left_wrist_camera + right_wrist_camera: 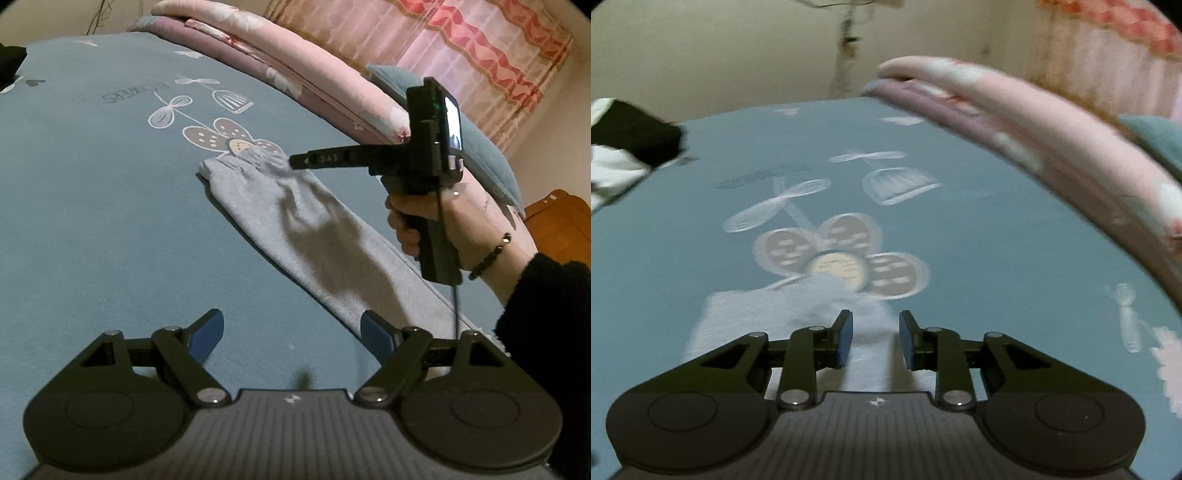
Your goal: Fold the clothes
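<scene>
Left wrist view: a bed (pixel 92 177) covered in a teal sheet with white flower prints fills the frame, with folded pink and purple bedding (pixel 280 62) stacked along its far side and pink curtains behind. A pale grey garment (pixel 295 229) lies on the sheet as a long, narrow strip with a gathered end pointing away. The left gripper (pixel 291 336) hovers low at the strip's near end, its blue-padded fingers spread wide and empty. Across the strip, a hand (pixel 424 221) holds the right gripper by its handle, its tip just above the gathered end.

Right wrist view, blurred: the same teal sheet under a cream wall, with a black and white cloth (pixel 624 155) at the left edge. The right gripper (pixel 875 339) sits over the garment's gathered end, fingers parted, holding nothing.

The strip could be half-folded or simply laid out; the pictures do not settle which. Any grasp here would go best by pinching only the grey fabric, clear of the sheet, with both ends lifted level so the edges stay aligned.
</scene>
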`<state>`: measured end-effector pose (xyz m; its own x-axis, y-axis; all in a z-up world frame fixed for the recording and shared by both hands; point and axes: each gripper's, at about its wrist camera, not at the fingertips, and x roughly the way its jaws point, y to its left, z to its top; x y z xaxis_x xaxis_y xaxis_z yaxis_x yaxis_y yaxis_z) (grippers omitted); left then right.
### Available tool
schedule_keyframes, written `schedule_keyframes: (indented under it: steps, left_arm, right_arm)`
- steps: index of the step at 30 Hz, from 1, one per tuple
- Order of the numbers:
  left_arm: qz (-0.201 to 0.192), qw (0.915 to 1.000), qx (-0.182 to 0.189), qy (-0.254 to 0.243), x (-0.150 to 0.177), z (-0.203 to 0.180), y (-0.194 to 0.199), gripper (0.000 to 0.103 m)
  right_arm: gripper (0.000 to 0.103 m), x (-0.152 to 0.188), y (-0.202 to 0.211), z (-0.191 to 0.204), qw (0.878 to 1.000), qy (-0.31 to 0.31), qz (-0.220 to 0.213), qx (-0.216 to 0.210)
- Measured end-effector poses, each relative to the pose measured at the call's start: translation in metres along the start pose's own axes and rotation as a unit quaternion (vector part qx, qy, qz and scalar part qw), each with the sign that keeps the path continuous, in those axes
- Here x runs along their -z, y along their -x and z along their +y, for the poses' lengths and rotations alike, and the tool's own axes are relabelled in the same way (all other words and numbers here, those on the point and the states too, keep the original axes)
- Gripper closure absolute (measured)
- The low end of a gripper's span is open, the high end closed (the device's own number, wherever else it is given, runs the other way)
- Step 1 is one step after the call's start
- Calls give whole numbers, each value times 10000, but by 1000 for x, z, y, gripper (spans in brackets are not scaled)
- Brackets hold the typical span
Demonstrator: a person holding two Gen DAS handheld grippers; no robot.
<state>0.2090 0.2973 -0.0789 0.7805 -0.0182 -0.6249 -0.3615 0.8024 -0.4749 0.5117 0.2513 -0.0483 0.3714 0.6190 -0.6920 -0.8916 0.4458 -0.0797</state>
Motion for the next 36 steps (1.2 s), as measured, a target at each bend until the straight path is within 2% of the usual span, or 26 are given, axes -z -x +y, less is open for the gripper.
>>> schedule_keyframes:
  steps: [2,5,8,11,13,16,19,26,29,32,36]
  left_arm:
    - [9,10000,-31,8,0,0,0,22]
    - [15,10000,-55,-14,-1,0,0,22]
    - [0,10000,-26,-27,-2,0,1,22]
    - [13,10000,1,-57,-3,-2,2,21]
    - [21,9999,10,-100,-2,-3,2,21]
    - [16,9999,76,-115,-2,-5,5,21]
    - [-24,9996,249,-103,-3,-8,10,21]
    - [-34,9992,332,-228,-1,-16,10,19]
    - [-44,9991,351,-216,-1,-17,10,19]
    - [-35,9989,406,-246,-1,-20,13,19]
    - [-54,9982,520,-290,-1,-24,18,19]
  right_arm:
    - [72,-1,-4,14,9990,172,312,-272]
    - [72,3,-23,36,9962,251,789,-278]
    - [70,2,-37,48,9979,28,601,-219]
    - [71,-4,-36,47,9978,-154,473,-433]
    - [70,-9,-20,43,9976,22,383,-579]
    - [63,-10,16,26,9992,-50,217,-337]
    - [62,2,38,0,9990,-238,376,-60]
    - [61,53,15,-30,9911,-868,991,194]
    - [58,52,6,-34,9910,-1184,586,234]
    - [58,41,7,-27,9925,-908,736,356]
    - [56,41,47,-25,9942,-422,875,454]
